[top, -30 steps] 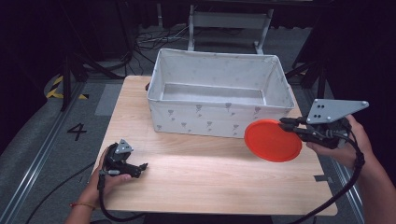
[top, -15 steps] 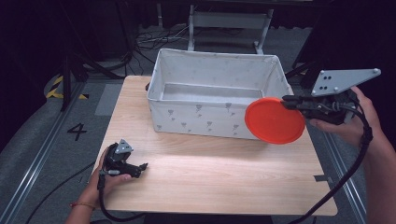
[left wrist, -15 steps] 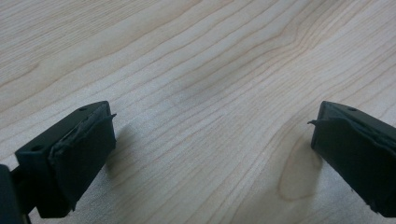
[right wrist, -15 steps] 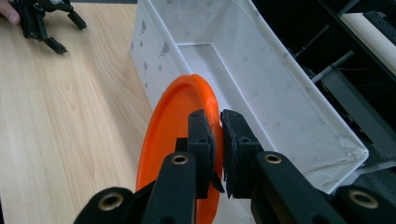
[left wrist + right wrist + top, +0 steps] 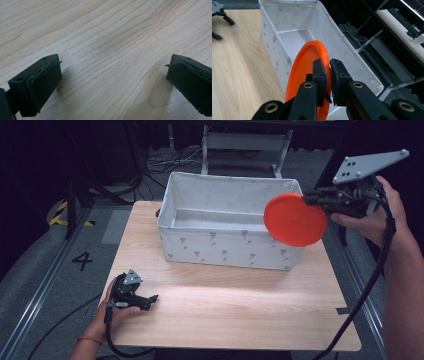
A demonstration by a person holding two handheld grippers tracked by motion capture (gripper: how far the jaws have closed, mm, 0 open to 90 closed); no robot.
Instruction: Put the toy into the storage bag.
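Overhead, I read a "4" [image 5: 82, 261] on the grey floor beside the pale wood table [image 5: 240, 305]. My right gripper [image 5: 312, 199] clamped an orange disc [image 5: 295, 219] over the white bin's [image 5: 230, 227] right end; my left gripper [image 5: 150, 300] rested gaping on the table.

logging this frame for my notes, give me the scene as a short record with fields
surface: wooden table
container: white fabric bin, open top, nothing seen inside
held item: orange plate, tilted on edge over the bin's right end
right gripper: jaws shut on the plate's rim, raised off the table
left gripper: jaws wide apart, nothing between them, low over bare wood
left hand: at the table's near left edge
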